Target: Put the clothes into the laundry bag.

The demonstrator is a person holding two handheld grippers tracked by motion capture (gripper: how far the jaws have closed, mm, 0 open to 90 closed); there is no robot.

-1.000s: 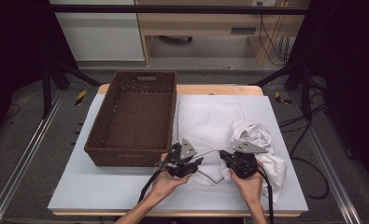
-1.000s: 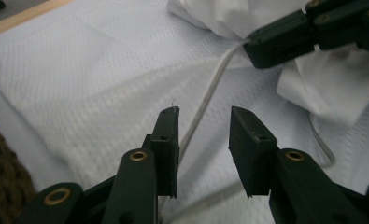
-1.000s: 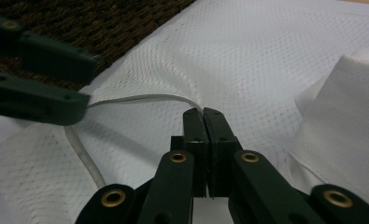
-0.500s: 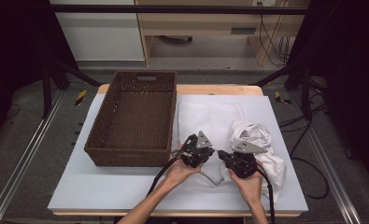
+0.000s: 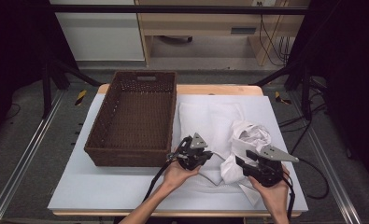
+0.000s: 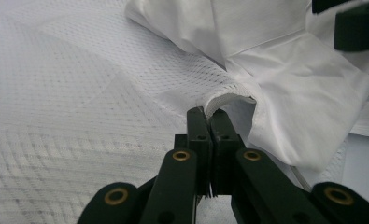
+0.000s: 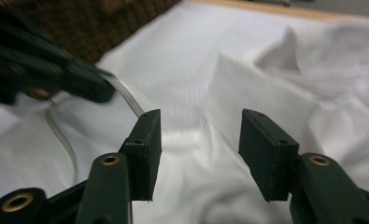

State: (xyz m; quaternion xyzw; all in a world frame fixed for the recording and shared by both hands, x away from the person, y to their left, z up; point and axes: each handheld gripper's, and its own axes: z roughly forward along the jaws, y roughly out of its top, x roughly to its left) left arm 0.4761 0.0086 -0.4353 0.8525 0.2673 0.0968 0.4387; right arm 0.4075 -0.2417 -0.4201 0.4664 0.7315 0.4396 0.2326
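left gripper: jaws pressed together on the hemmed edge of the white mesh cloth, which lies flat on the table just right of the wicker basket.
right gripper: jaws apart and just now opening, with nothing pinched between them; it hangs over the crumpled white garment, on the side away from the basket.
task's things: mesh cloth beside the basket; crumpled garment partly on top of it, farther from the basket.
risk, thin grip: the left gripper holds only a narrow bit of hem; a sharp pull toward the basket could slip it free.
risk, drag: the garment overlaps the mesh cloth, so lifting one may carry the other along.
risk, snag: a gripper cable lies across the cloth near the basket and could catch a fold.
count, grippers: two.
count, white cloth pieces: two that I can tell apart.
count, baskets: one, nothing visible inside.
count, tables: one.
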